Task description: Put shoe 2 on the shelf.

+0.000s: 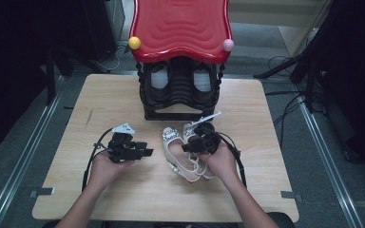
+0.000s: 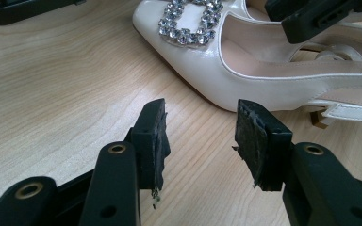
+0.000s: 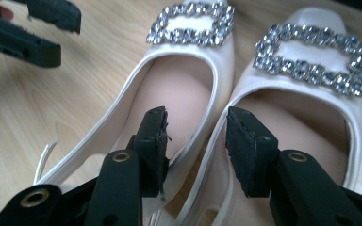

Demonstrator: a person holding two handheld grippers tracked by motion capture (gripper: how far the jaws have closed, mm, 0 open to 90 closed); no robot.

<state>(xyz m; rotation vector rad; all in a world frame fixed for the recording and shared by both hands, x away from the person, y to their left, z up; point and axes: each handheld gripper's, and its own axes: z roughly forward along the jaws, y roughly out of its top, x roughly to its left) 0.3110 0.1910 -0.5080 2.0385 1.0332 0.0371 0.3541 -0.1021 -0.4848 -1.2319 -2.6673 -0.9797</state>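
Two white slingback shoes with crystal buckles lie side by side on the wooden table [image 1: 123, 95], toes pointing away from me. In the high view, the left shoe [image 1: 175, 151] is clear to see and the right shoe [image 1: 189, 128] is partly under my right hand. My right gripper [image 3: 195, 148] is open just above them. One jaw is over the left shoe [image 3: 169, 94] and the other over the right shoe [image 3: 301, 122], with their adjoining rims below the gap. My left gripper [image 2: 200, 141] is open and empty, low over bare wood beside the left shoe [image 2: 202, 75].
A black shoe rack [image 1: 180, 90] with a red wavy top [image 1: 180, 26] stands at the table's far edge and holds dark shoes. A yellow ball [image 1: 134, 42] and a pink ball [image 1: 228, 45] sit at its front corners. Bare wood lies to the left and at the front.
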